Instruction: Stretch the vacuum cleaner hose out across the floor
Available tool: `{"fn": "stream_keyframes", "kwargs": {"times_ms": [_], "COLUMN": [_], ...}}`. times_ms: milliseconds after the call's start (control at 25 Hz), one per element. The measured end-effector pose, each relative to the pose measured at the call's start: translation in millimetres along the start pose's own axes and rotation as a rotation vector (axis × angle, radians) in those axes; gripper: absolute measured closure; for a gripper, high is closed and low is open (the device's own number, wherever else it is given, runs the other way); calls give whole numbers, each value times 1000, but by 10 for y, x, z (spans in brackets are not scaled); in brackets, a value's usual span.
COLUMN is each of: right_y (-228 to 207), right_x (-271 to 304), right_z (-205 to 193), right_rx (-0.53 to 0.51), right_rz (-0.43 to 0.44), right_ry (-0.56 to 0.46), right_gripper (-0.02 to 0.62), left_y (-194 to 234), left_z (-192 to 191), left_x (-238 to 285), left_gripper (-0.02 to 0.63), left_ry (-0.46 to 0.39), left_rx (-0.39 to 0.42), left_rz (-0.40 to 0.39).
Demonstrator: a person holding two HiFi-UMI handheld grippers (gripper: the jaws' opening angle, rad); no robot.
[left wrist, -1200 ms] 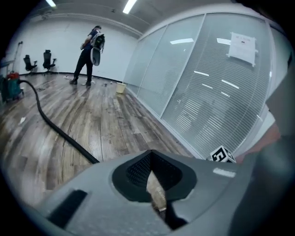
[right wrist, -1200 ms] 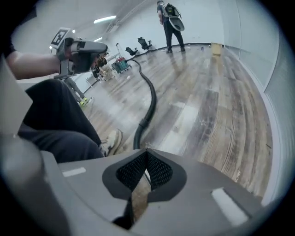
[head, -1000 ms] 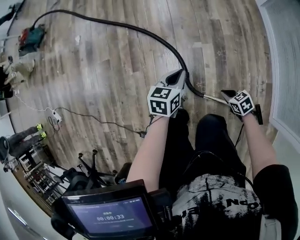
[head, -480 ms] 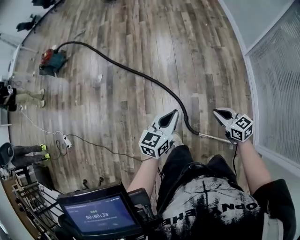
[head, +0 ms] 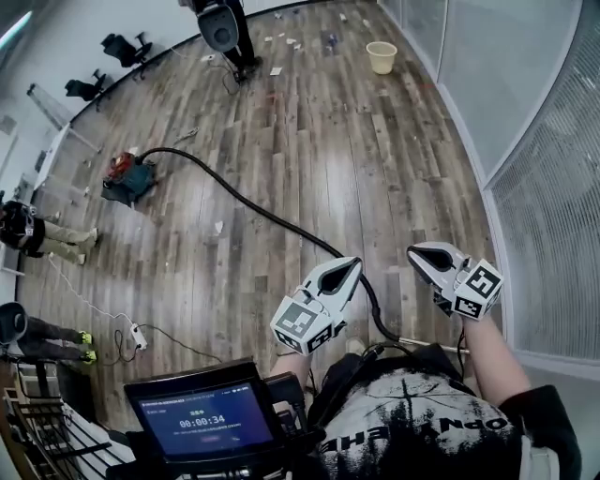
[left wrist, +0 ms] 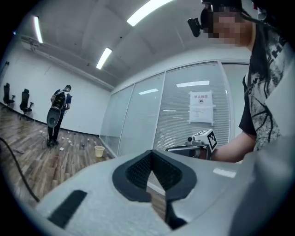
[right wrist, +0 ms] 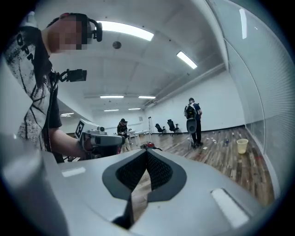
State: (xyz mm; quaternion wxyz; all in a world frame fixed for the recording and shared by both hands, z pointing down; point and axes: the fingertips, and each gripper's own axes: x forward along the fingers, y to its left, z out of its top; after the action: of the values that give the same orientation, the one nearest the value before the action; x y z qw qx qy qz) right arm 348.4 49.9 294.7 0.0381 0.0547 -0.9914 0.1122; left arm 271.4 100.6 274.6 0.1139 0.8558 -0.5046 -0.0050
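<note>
The black vacuum hose [head: 272,220] lies in a long curve across the wood floor. It runs from the red and teal vacuum cleaner [head: 127,178] to its metal wand end [head: 427,344] near my feet. My left gripper [head: 352,266] and right gripper [head: 415,253] are raised above the hose's near end, side by side and pointing level. Both are shut with nothing between their jaws. In the left gripper view the shut tips [left wrist: 152,156] face the glass wall, with the hose [left wrist: 16,170] at the left. The right gripper view shows its shut tips [right wrist: 146,154] and the vacuum cleaner [right wrist: 147,146] beyond.
A glass wall with blinds [head: 525,141] runs along the right. A yellow bucket [head: 382,56] and a standing person [head: 225,28] are at the far end. A white power strip on a thin cable [head: 139,336] lies at the left, near other people [head: 37,234]. Office chairs [head: 117,47] stand far left.
Both grippers have risen from just above the floor by the hose's wand end to chest height and now point level. The head view has tilted up, showing more of the room.
</note>
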Motion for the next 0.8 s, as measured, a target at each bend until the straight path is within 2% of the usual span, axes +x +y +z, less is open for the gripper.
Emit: {"fn": "stream_keyframes", "kwargs": {"times_ms": [160,280,400,560,800], "right_y": [199,318,468,558,659], "right_x": [-273,-562,-913,-1331,-1777], "right_z": [419,525,474,364,293], "right_rx": [-68,-104,-136,-151,-180], "right_rz": [54,94,134,181,226], "right_ry": [-49,-45,-26,-26,-17], "right_gripper": [588,588,588,589,589], "left_y": [-343,-643,-1015,-1469,-2013], "left_z": [306,424,433,345,262], "left_x": [39,58,58,129,277], "left_gripper": [606,606,606,606,606], "left_ry": [-19,-44,-77,-90,-109], "left_rx": [82,92,67,96,89], "left_rz": [13,64,112,178,207]}}
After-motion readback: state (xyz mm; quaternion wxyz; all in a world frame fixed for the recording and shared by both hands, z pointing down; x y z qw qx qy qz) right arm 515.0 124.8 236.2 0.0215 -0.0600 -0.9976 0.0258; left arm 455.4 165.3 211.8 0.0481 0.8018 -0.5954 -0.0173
